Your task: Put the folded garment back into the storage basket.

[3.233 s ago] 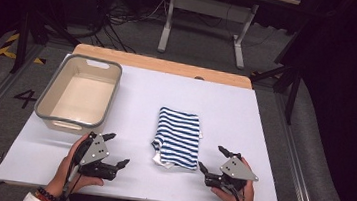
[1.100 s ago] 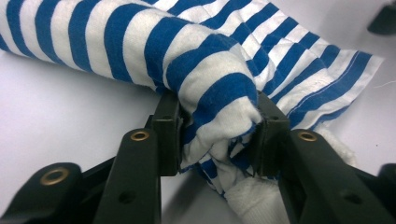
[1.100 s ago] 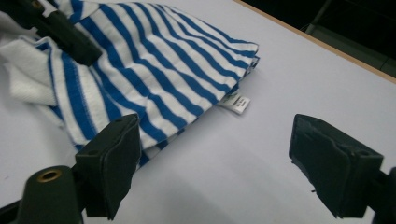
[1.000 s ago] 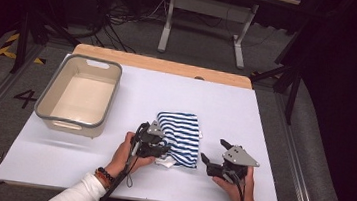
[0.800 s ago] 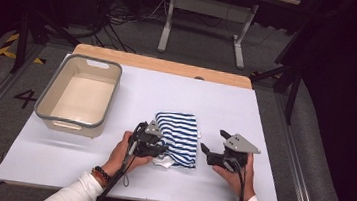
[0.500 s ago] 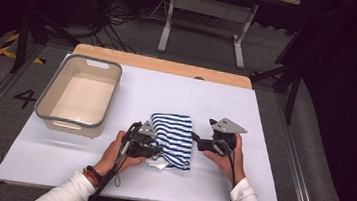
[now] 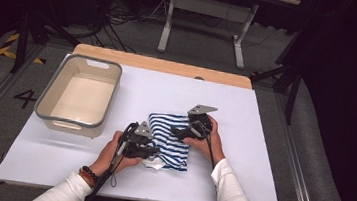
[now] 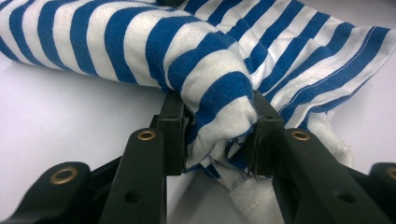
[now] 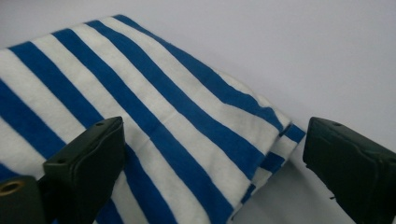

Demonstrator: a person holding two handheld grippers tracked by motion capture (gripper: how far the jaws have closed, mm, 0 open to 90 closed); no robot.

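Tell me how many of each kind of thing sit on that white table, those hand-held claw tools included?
Striped cloth: 1
Grey-rimmed tub: 1
Hand-held grippers: 2, the left gripper clamped on the cloth's bunched edge, the right gripper open over the cloth's corner
Total: 4

Blue-and-white striped cloth [image 7: 170, 137]: folded, rumpled at its left edge, lying flat near the table's [image 7: 263, 139] front edge, centre-right
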